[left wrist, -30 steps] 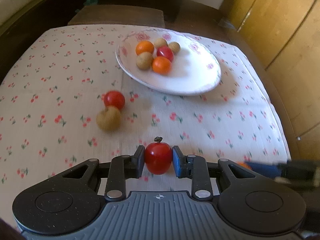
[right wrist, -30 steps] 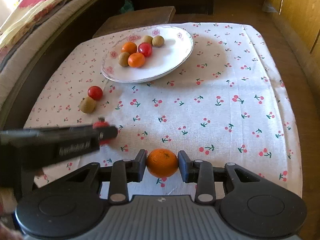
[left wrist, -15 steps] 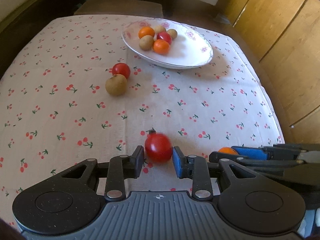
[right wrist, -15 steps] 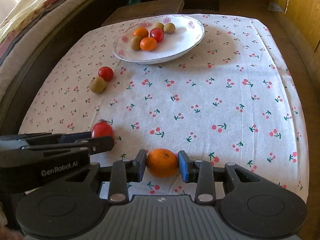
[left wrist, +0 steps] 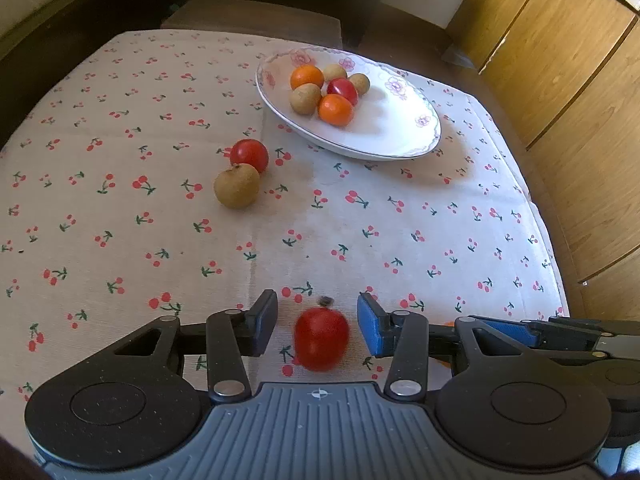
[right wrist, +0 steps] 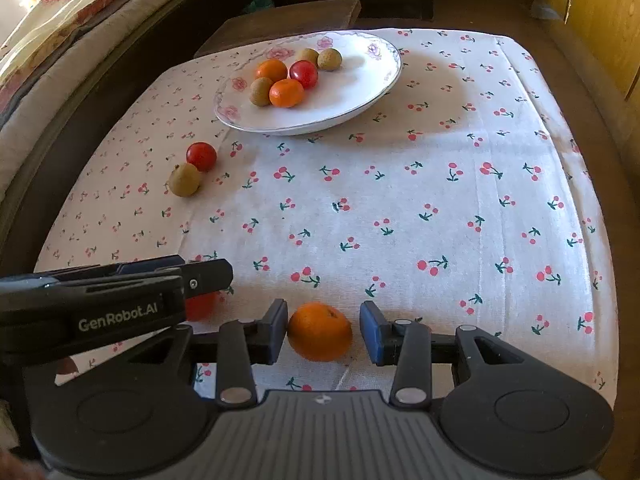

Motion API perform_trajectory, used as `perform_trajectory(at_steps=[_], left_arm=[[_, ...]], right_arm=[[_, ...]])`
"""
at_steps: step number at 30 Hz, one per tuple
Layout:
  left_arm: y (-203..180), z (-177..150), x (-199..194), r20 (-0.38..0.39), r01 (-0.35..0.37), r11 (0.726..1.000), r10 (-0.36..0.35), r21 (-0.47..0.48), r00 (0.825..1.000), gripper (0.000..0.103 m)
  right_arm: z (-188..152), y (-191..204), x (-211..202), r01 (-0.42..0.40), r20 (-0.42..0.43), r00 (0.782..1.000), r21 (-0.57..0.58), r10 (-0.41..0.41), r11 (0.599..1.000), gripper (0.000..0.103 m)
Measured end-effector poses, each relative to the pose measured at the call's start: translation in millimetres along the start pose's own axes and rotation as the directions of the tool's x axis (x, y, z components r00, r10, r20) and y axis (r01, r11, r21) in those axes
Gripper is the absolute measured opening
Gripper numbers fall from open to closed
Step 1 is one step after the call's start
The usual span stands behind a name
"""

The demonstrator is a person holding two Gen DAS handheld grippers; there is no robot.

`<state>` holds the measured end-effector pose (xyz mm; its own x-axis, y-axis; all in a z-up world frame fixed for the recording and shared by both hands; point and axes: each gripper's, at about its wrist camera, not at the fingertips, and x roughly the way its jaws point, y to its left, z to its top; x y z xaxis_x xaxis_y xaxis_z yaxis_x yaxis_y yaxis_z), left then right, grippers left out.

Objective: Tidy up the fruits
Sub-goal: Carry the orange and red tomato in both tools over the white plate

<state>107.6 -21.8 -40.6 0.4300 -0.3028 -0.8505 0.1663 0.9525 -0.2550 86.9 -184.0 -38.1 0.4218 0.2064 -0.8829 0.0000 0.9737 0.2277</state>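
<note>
A counter (right wrist: 440, 160) draped in a cherry-print cloth (left wrist: 120, 208) is seen carrying a flowered white plate (right wrist: 360, 92) at its far side, on which two oranges, a tomato and three brown fruits are gathered. The left gripper (left wrist: 317, 326) and right gripper (right wrist: 323, 332) are held low at the near edge, their fingers opening and clear of the fruit between them. A red tomato (left wrist: 321, 338) and an orange (right wrist: 319, 331) are left on the cloth there, while another tomato (left wrist: 249, 155) and a brown fruit (left wrist: 236, 185) lie touching, near the plate.
</note>
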Motion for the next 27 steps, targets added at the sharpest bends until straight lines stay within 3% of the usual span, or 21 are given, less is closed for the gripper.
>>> perform_trajectory(at_steps=[6, 11, 19, 27], left_arm=[[-6.0, -5.6, -0.7, 0.019, -0.057, 0.996, 0.056, 0.066, 0.998, 0.047], [-5.0, -8.2, -3.5, 0.008, -0.061, 0.995, 0.06, 0.081, 0.998, 0.038], [-3.1, -16.6, -11.0, -0.013, -0.054, 0.996, 0.055, 0.072, 0.998, 0.037], [-2.7, -18.0, -36.7, 0.017, -0.08, 0.995, 0.079, 0.061, 0.997, 0.037]], right_arm=[[0.2, 5.3, 1.1, 0.017, 0.013, 1.0, -0.033, -0.017, 0.999, 0.04], [-4.1, 12.2, 0.1, 0.021, -0.005, 1.0, -0.066, -0.022, 0.998, 0.036], [-16.1, 11.9, -8.8, 0.014, -0.001, 1.0, -0.05, -0.014, 0.999, 0.034], [-15.4, 23.0, -39.5, 0.008, 0.068, 0.998, -0.055, -0.005, 0.998, 0.034]])
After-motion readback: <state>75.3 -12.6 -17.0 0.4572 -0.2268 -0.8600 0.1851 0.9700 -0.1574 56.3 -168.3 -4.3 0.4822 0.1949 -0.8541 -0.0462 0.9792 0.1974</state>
